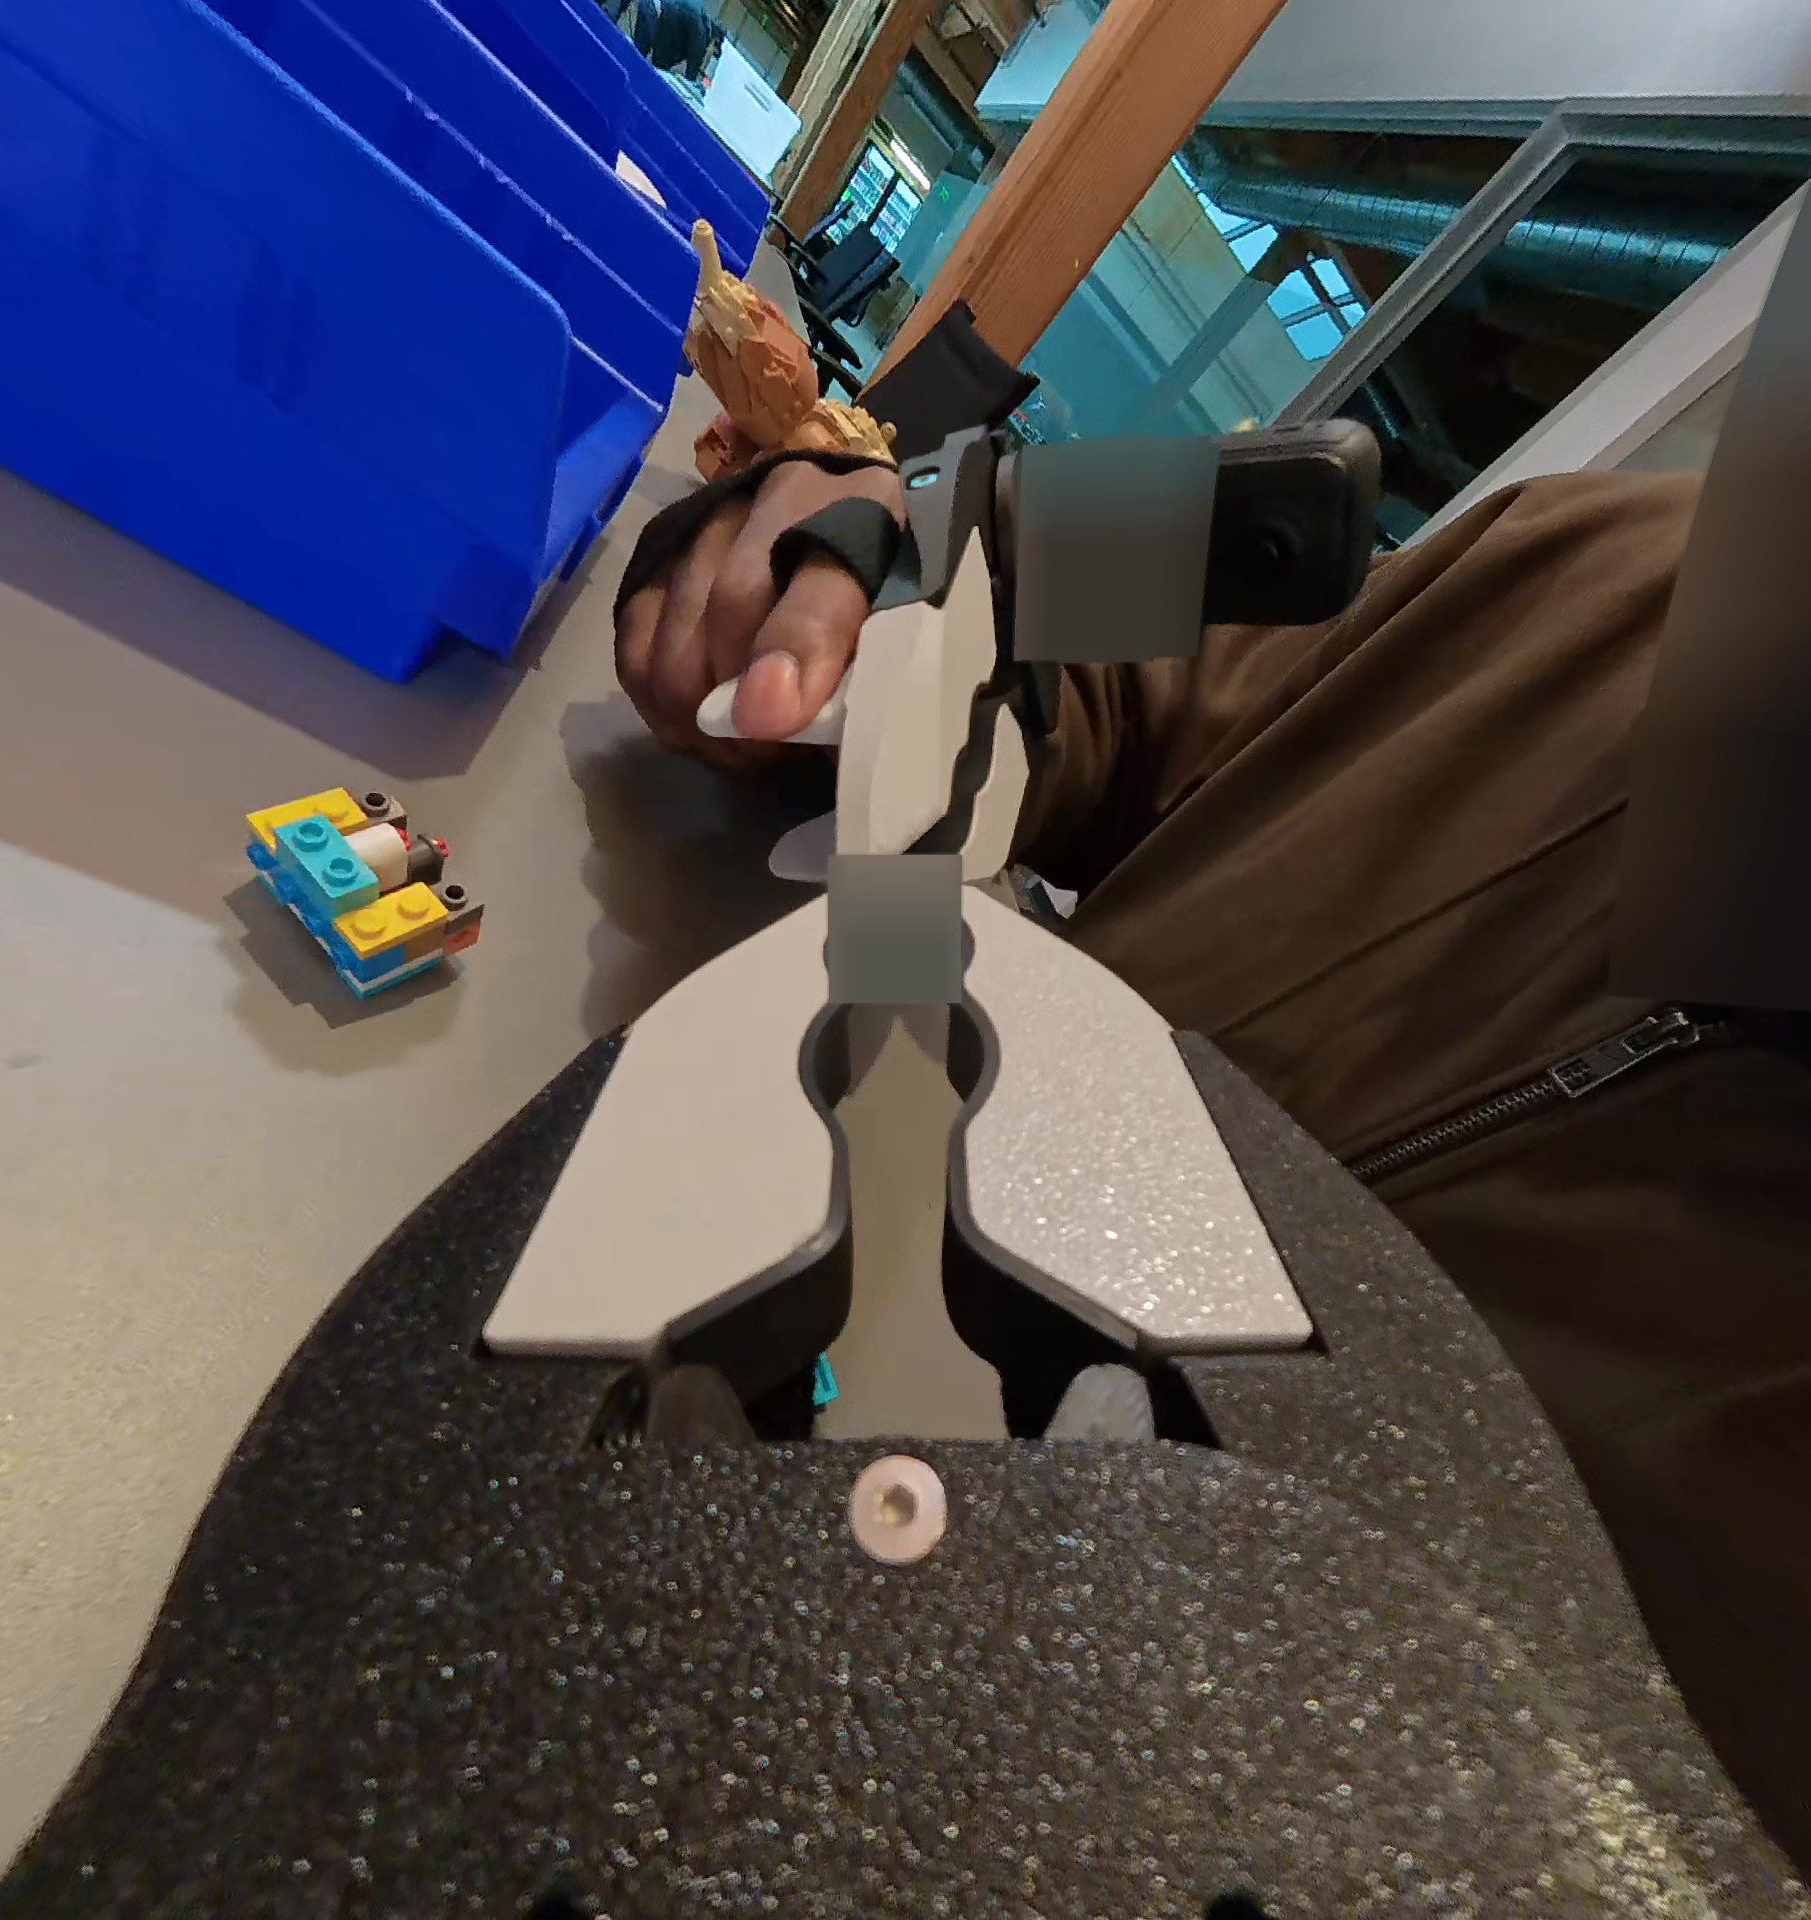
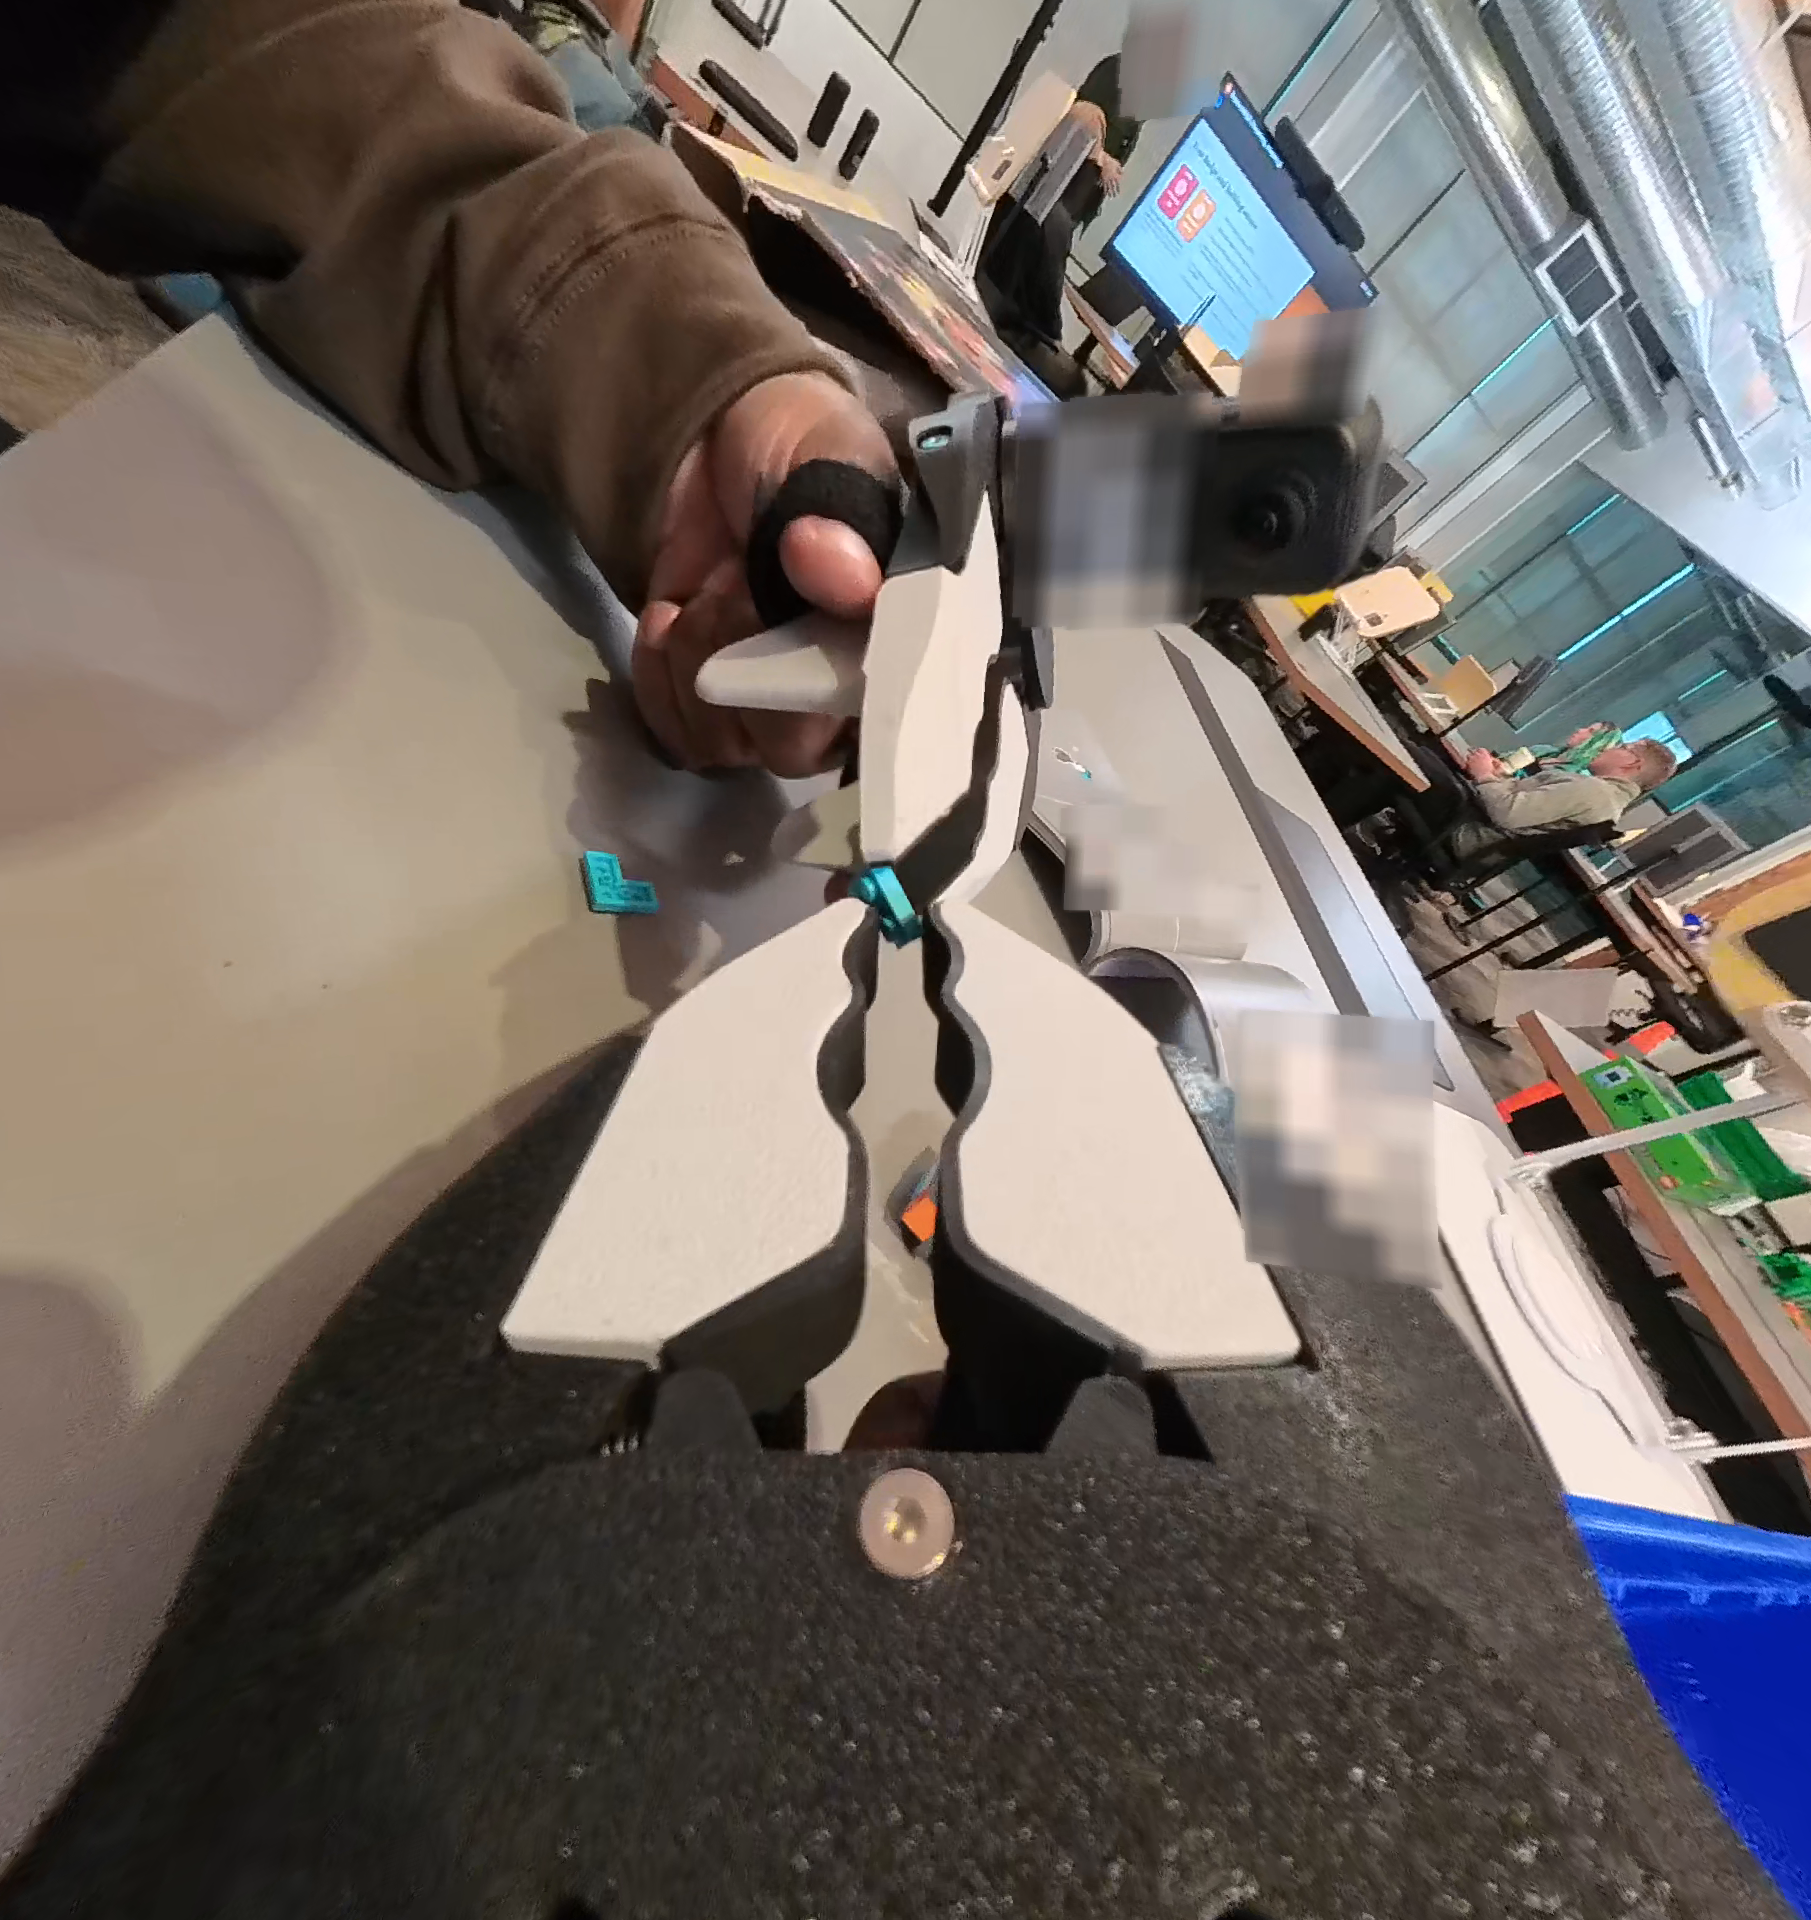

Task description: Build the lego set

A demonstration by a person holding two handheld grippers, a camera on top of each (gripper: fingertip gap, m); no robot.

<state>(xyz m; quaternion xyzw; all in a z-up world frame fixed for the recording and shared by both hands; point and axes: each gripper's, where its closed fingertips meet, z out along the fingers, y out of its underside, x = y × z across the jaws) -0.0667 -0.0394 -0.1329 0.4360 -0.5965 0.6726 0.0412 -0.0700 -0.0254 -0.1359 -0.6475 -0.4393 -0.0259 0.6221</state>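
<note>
A small teal piece (image 2: 885, 904) sits between the tips of both grippers, held above the grey table (image 2: 257, 831). The right gripper (image 2: 893, 925) has its fingers pressed onto this piece, and the left gripper (image 2: 906, 883) meets it tip to tip from the far side; whether the left one also pinches the piece I cannot tell. Near the piece, an L-shaped teal brick (image 2: 615, 883) lies on the table. Further from it, beside the blue bins (image 1: 257, 312), stands the half-built colourful model (image 1: 366, 888).
</note>
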